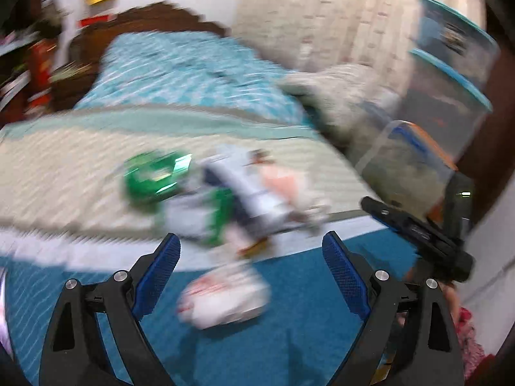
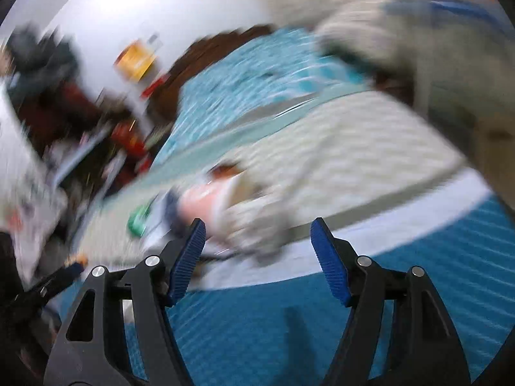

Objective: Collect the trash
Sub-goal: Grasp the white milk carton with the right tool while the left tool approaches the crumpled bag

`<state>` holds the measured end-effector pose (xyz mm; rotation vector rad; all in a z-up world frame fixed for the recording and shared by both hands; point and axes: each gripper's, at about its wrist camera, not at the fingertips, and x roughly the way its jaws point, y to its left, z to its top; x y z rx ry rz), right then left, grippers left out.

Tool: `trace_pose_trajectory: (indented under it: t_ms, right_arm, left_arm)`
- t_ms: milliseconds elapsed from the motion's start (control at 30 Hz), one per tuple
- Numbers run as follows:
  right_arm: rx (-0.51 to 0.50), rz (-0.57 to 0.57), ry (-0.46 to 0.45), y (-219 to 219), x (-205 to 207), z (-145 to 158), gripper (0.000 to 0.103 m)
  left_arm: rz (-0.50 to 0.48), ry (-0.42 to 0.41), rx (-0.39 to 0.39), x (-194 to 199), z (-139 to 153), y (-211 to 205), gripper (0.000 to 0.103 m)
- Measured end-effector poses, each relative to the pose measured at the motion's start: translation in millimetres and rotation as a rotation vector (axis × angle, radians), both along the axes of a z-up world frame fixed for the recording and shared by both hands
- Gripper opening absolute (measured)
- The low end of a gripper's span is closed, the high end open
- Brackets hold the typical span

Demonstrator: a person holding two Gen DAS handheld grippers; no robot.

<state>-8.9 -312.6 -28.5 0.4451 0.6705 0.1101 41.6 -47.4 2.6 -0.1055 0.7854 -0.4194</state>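
Note:
Both views are smeared by motion. A pile of trash lies on the cream bedspread (image 1: 80, 167): a green wrapper (image 1: 154, 177), a white and dark blue packet (image 1: 244, 193) and a pink piece (image 1: 280, 180). A crumpled white bag (image 1: 225, 296) lies nearer, on the blue blanket (image 1: 305, 305). My left gripper (image 1: 251, 236) hangs open above them, its blue pads wide apart and touching nothing. My right gripper (image 2: 257, 222) is open too, with nothing between its pads. In the right wrist view the green wrapper (image 2: 140, 220) and pink packet (image 2: 199, 199) sit just beyond its left finger.
Stacked clear storage bins with teal lids (image 1: 450, 80) and one with an orange lid (image 1: 415, 160) stand right of the bed. A grey bundle of bedding (image 1: 338, 96) lies beside them. A dark wooden headboard (image 1: 154, 16) and a cluttered shelf (image 1: 29, 64) are at the far left.

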Motion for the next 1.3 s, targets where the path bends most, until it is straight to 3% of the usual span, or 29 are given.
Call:
trace_pose_trajectory:
  t_ms: [100,233,367,700,733,800,833,1000,1133,1300]
  right_arm:
    - [-0.088,0.122,0.018,56.9,20.6,-0.4,0.069]
    - [-0.198,0.204,0.048,109.2,49.1,-4.9,0.070]
    - [-0.231,0.214,0.072,122.9,64.2,-7.7,0.078]
    - [-0.296,0.268,0.126,157.9,88.5,-16.8,0.078]
    - [-0.306,0.266,0.135,159.3,91.3,-19.7,0.077]
    - [-0.298,0.267,0.158,159.2,96.0,-24.3,0.061]
    - [-0.279,0.268,0.171,156.6,97.2,-25.6,0.061]
    - [-0.254,0.241,0.109,143.9,77.9,-9.9,0.061]
    - [-0.235,0.220,0.051,124.1,38.4,1.7,0.061]
    - [-0.248,0.203,0.041,101.4,-17.9,-8.4,0.061]
  left_arm:
    - [0.067,0.064,-0.015,6.7,-17.5,29.4,0.086]
    - [0.051,0.108,-0.020,8.2,-32.4,33.1,0.087]
    - [-0.011,0.123,0.013,8.5,-46.3,16.1,0.091]
    - [-0.017,0.175,0.025,16.6,-77.3,5.1,0.092]
    - [-0.018,0.176,0.025,17.0,-78.2,5.1,0.092]
    - [-0.019,0.174,0.031,17.8,-78.8,2.3,0.092]
    - [-0.018,0.174,0.032,18.1,-79.4,2.3,0.092]
    - [-0.012,0.172,0.036,19.2,-81.2,-0.6,0.092]
    - [-0.012,0.167,0.042,17.3,-81.5,-0.5,0.092]
    - [-0.020,0.171,0.050,11.4,-84.6,-3.9,0.092]
